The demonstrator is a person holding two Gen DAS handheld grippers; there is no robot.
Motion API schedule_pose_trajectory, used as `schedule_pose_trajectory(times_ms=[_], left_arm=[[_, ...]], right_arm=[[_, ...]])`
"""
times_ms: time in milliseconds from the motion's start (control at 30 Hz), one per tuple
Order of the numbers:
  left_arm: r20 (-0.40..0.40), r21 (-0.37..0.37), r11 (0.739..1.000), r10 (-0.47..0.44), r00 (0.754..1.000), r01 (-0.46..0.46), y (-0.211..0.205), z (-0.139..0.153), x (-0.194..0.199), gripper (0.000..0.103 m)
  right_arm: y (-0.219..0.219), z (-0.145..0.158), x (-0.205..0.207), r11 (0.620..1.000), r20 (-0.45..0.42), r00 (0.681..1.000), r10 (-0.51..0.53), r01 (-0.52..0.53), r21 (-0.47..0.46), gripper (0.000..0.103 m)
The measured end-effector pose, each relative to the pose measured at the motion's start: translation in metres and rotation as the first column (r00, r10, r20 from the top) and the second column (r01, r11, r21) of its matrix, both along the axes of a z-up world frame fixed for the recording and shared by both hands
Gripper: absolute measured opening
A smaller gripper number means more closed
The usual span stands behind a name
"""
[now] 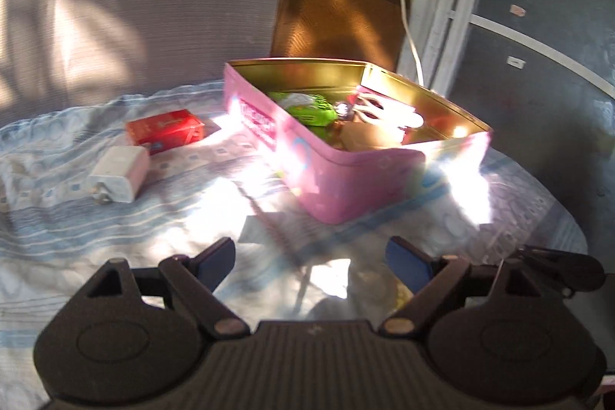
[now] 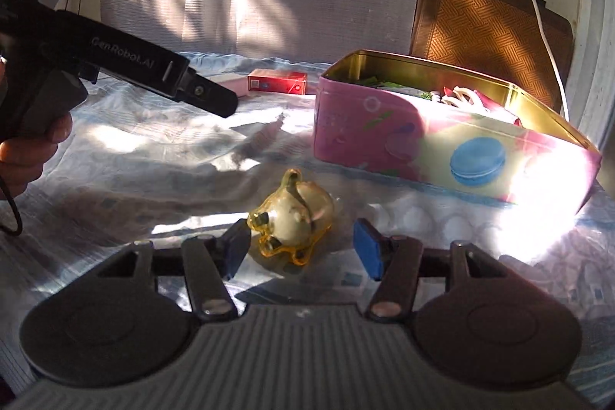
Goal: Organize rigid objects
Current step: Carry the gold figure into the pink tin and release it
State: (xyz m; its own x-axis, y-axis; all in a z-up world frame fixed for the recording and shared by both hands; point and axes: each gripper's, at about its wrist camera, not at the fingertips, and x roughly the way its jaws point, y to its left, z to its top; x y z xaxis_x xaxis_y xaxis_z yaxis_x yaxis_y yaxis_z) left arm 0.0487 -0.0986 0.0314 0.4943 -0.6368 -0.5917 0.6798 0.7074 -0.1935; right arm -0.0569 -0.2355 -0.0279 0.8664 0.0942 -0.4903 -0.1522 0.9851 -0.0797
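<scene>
Over on the left, a white charger (image 1: 117,173) and a red box (image 1: 165,130) wait on the bed (image 1: 77,237), not yet packed. The left gripper (image 1: 311,262) hangs spread and empty. Centre, the right gripper (image 2: 301,248) brackets a yellow figurine (image 2: 290,219), pads not clamped. On the right, the pink tin (image 2: 442,156) is already partly filled.

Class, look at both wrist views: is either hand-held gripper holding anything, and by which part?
Nothing is held. The left hand-held gripper is open and empty; the right hand-held gripper is open around the yellow piggy bank, not clamping it.
</scene>
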Motion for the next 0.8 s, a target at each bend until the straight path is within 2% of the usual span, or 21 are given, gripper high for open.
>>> schedule_pose_trajectory(times_ms=[133,233,333,367,400,467,533,567,600,700,800], left_arm=[[-0.080,-0.019,0.994,-0.105,0.991,0.103,-0.024,-0.007,-0.013,0.084],[-0.111,-0.009,0.994,-0.106,0.988,0.106,-0.031,-0.012,-0.015,0.084],[-0.155,-0.016,0.995,-0.104,0.982,0.102,-0.032,-0.017,-0.013,0.079],[-0.179,-0.027,0.994,-0.114,0.977,0.110,-0.032,-0.018,-0.012,0.073],[-0.195,-0.032,0.992,-0.124,0.973,0.120,-0.033,-0.020,-0.013,0.061],[-0.217,-0.025,0.990,-0.139,0.966,0.136,-0.037,-0.024,-0.014,0.049],[-0.210,-0.019,0.991,-0.137,0.968,0.136,-0.039,-0.027,-0.015,0.042],[-0.209,-0.014,0.991,-0.132,0.969,0.132,-0.040,-0.026,-0.015,0.038],[-0.215,-0.020,0.991,-0.130,0.968,0.129,-0.039,-0.026,-0.014,0.038],[-0.219,-0.049,0.991,-0.133,0.967,0.125,-0.037,-0.019,-0.011,0.038],[-0.162,-0.056,0.990,-0.138,0.977,0.130,-0.039,-0.001,-0.011,0.038]], right_arm=[[-0.002,0.000,-0.003,1.000,0.008,1.000,0.010,-0.010,0.005,0.061],[-0.004,0.000,-0.003,1.000,0.007,1.000,0.014,-0.014,0.020,0.061],[-0.005,0.001,-0.002,0.999,0.000,1.000,0.022,-0.022,0.034,0.061],[-0.005,0.001,-0.002,0.999,-0.004,1.000,0.023,-0.023,0.036,0.061],[-0.005,0.001,-0.001,0.999,-0.006,1.000,0.025,-0.025,0.038,0.061],[-0.005,0.001,-0.001,0.999,-0.011,0.999,0.030,-0.029,0.042,0.060],[-0.004,0.000,-0.001,0.998,-0.016,0.999,0.042,-0.041,0.045,0.057],[-0.003,0.000,-0.001,0.998,-0.018,0.999,0.044,-0.043,0.044,0.043],[-0.003,0.000,-0.001,0.998,-0.017,0.999,0.038,-0.037,0.044,0.039],[-0.004,0.003,-0.005,0.998,0.013,0.999,0.035,-0.035,0.058,0.039],[-0.004,0.011,-0.006,0.998,0.084,0.996,0.016,-0.021,0.062,0.039]])
